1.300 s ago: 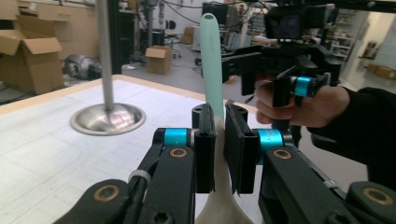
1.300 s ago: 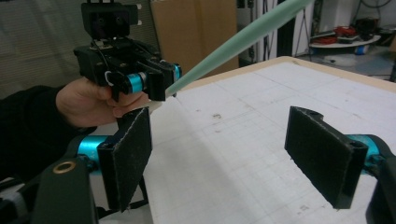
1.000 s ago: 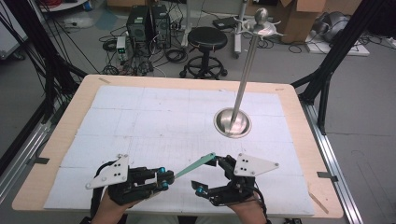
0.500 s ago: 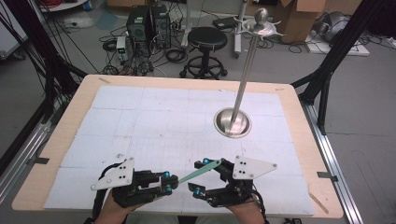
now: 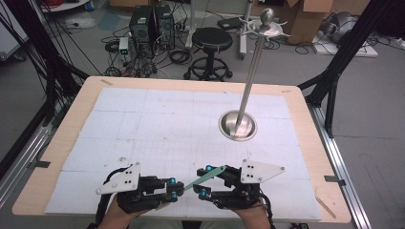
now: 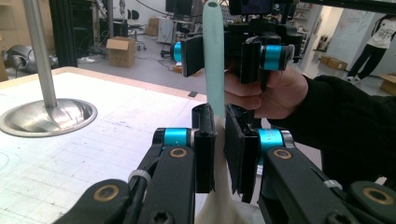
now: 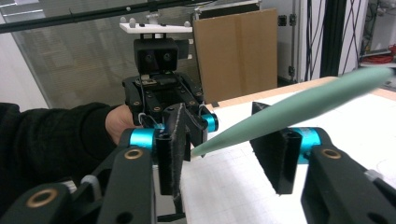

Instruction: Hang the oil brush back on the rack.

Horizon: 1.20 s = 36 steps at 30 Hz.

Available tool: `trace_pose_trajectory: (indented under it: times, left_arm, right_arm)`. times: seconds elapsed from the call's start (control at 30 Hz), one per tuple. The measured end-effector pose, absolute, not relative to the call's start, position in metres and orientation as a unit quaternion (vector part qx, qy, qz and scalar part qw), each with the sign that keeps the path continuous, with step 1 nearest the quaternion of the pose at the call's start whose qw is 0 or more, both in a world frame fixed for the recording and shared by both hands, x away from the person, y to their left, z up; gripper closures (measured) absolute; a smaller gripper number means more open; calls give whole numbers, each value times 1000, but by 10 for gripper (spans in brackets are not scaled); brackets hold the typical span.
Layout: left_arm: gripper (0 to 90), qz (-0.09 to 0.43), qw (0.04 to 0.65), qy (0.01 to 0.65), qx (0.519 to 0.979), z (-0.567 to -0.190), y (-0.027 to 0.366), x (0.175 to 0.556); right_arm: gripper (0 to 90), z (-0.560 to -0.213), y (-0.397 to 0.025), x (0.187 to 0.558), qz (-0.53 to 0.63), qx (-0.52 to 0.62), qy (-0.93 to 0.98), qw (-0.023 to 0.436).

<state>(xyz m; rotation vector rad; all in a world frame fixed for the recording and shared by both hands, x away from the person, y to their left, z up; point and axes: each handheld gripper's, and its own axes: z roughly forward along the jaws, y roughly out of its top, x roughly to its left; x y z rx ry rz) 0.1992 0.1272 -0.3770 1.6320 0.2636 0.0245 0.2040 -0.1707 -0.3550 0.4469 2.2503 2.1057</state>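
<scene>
the left gripper pinches the base of the mint-green strip, so the spread right gripper should square on its free end before pressing.

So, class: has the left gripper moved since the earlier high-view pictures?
Yes. Judged against the metal stand's base, the left gripper has moved right, toward the right gripper, and it grips the green strip spanning the two.

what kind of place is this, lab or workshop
Most likely a robotics lab: a wooden table covered with white gridded sheets sits inside a black metal frame, with black computer towers and tangled cables and brown cardboard boxes on the floor.
</scene>
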Motion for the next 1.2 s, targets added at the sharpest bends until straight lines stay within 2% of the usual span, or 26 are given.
trace_pose_trajectory:
  times: [0.4,0.7,0.93,1.2]
  left_arm:
    - [816,7,672,119,731,-380,123,199]
    - [815,10,666,126,735,-384,121,199]
    - [813,14,661,132,738,-386,120,200]
    - [818,17,656,126,744,-388,117,199]
  right_arm:
    - [684,-355,-172,204,677,157,719,18]
    - [718,-356,-172,205,672,169,721,9]
    - [782,-355,-170,207,664,191,722,-29]
    - [808,-353,-166,204,657,187,730,-24]
